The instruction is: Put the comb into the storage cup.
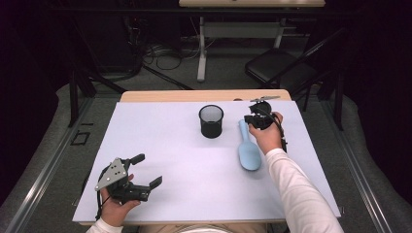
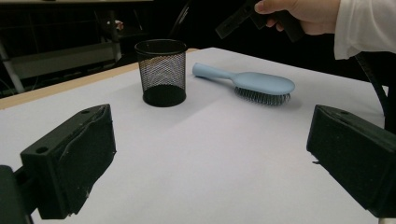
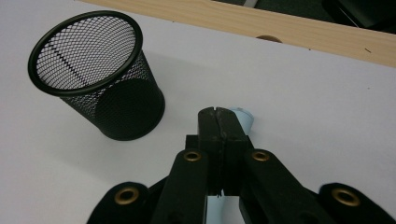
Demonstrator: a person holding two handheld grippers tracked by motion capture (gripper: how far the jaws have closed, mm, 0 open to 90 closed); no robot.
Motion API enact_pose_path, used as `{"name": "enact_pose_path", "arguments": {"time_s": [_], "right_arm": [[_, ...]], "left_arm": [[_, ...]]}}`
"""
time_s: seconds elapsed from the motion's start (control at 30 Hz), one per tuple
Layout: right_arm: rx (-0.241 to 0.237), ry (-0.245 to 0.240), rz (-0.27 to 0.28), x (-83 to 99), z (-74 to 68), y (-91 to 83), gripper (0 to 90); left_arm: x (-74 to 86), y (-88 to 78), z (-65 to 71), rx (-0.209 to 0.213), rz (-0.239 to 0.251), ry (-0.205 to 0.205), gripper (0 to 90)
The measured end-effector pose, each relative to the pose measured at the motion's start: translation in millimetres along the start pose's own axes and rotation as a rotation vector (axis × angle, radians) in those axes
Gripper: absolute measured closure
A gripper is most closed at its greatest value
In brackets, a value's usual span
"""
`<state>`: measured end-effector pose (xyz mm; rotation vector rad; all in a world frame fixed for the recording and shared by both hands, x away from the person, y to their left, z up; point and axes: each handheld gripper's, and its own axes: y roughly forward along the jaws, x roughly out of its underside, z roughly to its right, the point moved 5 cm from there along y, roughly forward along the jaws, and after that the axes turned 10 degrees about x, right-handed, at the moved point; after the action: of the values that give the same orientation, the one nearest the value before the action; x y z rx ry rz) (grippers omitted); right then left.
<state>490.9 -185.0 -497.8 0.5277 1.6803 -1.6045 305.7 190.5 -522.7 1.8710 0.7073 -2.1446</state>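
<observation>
Wide bare white table (image 1: 170, 160) lies between the left gripper (image 1: 148, 171), whose jaws stand apart near the front edge, and the black mesh cup (image 1: 211, 121), so a hand could cross there freely. The cup stands upright just left of the blue hairbrush (image 1: 248, 148), leaving a narrow lane between them, and the right gripper (image 1: 252, 118), jaws pressed together, sits over the brush's handle end. Beyond the cup, open surface runs to the wooden strip (image 1: 204, 95) at the far edge.
</observation>
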Motion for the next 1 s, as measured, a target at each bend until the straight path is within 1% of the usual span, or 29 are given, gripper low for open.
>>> {"name": "enact_pose_path", "arguments": {"time_s": [0.17,0.37,0.47,0.57,0.67,0.77,1.0], "right_arm": [[0.01,0.018,-0.016,-1.5,3.6,8.2,90.0],[0.02,0.015,-0.014,-1.4,4.3,17.5,90.0],[0.021,0.027,-0.023,-0.4,3.8,22.0,90.0],[0.031,0.021,-0.031,0.5,4.4,26.7,90.0],[0.029,0.019,-0.039,2.0,4.2,31.8,90.0],[0.026,0.031,-0.041,3.2,3.6,36.4,90.0],[0.024,0.033,-0.06,7.5,1.4,50.2,90.0]], "left_arm": [[0.1,0.1,-0.1,0.004,0.002,-0.001,1.1],[0.3,-0.1,-0.1,0.005,0.001,-0.002,1.2],[0.4,-0.2,-0.3,0.005,0.002,-0.004,1.2],[0.6,-0.2,-0.3,0.005,0.002,-0.005,1.2],[0.8,-0.3,-0.6,-0.002,0.0,-0.006,1.2],[1.3,0.1,-0.9,0.0,-0.003,-0.009,1.3],[1.7,0.7,-1.5,0.006,0.002,-0.013,1.4]]}}
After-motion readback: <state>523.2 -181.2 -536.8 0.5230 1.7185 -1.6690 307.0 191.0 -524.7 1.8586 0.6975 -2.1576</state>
